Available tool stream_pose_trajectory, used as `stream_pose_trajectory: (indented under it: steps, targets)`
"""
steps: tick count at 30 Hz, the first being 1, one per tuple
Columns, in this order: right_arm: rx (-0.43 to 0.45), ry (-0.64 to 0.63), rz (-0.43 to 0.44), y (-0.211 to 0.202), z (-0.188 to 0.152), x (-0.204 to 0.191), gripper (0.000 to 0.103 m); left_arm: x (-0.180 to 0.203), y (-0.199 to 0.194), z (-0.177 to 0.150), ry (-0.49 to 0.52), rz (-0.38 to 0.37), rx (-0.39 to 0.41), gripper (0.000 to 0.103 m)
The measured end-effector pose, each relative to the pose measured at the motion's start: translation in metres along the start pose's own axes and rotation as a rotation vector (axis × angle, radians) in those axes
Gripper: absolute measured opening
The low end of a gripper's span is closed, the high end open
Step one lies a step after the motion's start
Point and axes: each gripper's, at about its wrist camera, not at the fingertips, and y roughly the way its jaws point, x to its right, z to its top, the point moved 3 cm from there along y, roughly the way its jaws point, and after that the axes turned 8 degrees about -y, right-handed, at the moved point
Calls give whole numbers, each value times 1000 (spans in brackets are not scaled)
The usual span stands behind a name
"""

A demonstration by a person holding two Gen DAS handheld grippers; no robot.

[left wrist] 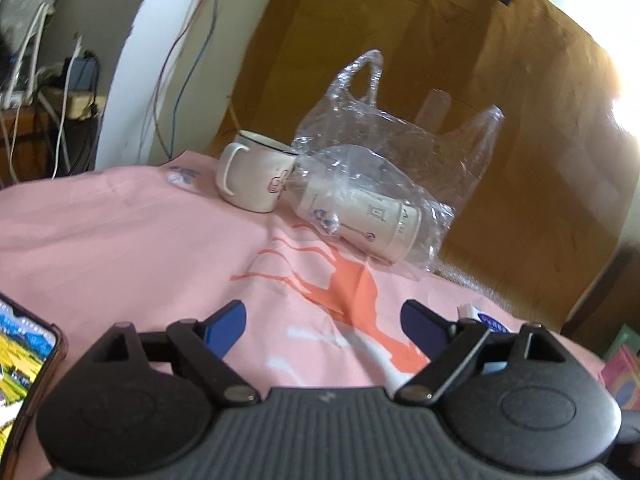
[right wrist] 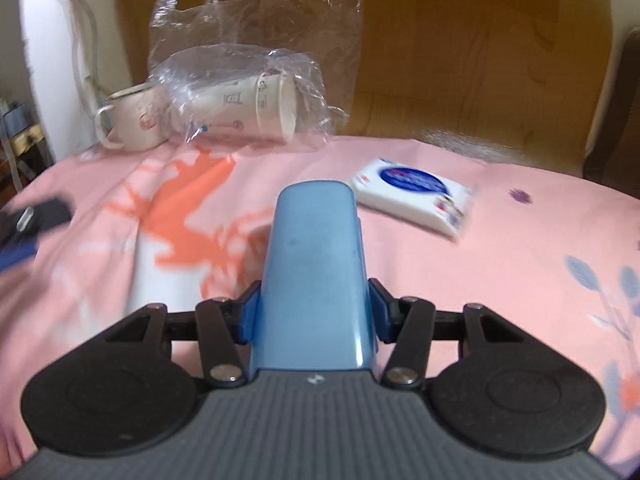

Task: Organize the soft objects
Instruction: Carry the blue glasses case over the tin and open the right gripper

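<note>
The pink cloth (right wrist: 500,264) looks soft and matt, with printed orange and blue patterns, while the clear plastic bag (left wrist: 400,136) is thin, crinkled and shiny. The white mug (left wrist: 252,176) has a smooth glossy glaze, the paper cups (right wrist: 248,108) look matt, and the tissue pack (right wrist: 416,196) wears slick plastic wrap. The blue object (right wrist: 316,276) is smooth, glossy plastic; the wood panels (left wrist: 500,80) behind look polished.

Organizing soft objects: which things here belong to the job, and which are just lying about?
Likely job items: clear plastic bag holding paper cups; tissue pack; blue object clamped in the right gripper; left gripper, open.

Lying about: enamel mug; phone.
</note>
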Motion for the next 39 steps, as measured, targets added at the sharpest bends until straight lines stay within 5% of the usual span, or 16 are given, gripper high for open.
stream_pose_trajectory:
  steps: [5, 10, 13, 19, 23, 26, 28, 33, 39]
  targets:
    - [-7, -25, 27, -52, -43, 38, 57, 11, 0, -4, 64, 13, 4, 86]
    - [17, 22, -45, -109, -86, 76, 57, 39, 5, -17, 213, 39, -53, 86]
    - [42, 63, -95, -136, -114, 92, 57, 68, 2, -40, 182, -79, -190, 85]
    - [113, 112, -106, -159, -141, 104, 57, 183, -27, -114, 301, -459, -486, 92]
    - [142, 137, -74, -163, -146, 112, 57, 221, -27, -152, 301, -544, -672, 101]
    - [170, 165, -32, -168, -152, 123, 57, 230, -24, -173, 277, -560, -764, 88]
    - [195, 188, -9, -174, -157, 127, 57, 237, -30, -176, 303, -582, -750, 66]
    - [275, 165, -45, -191, -156, 132, 57, 266, -38, -163, 286, -655, -720, 63]
    - [381, 155, -181, -219, -130, 172, 57, 353, -31, -154, 372, -753, -670, 62]
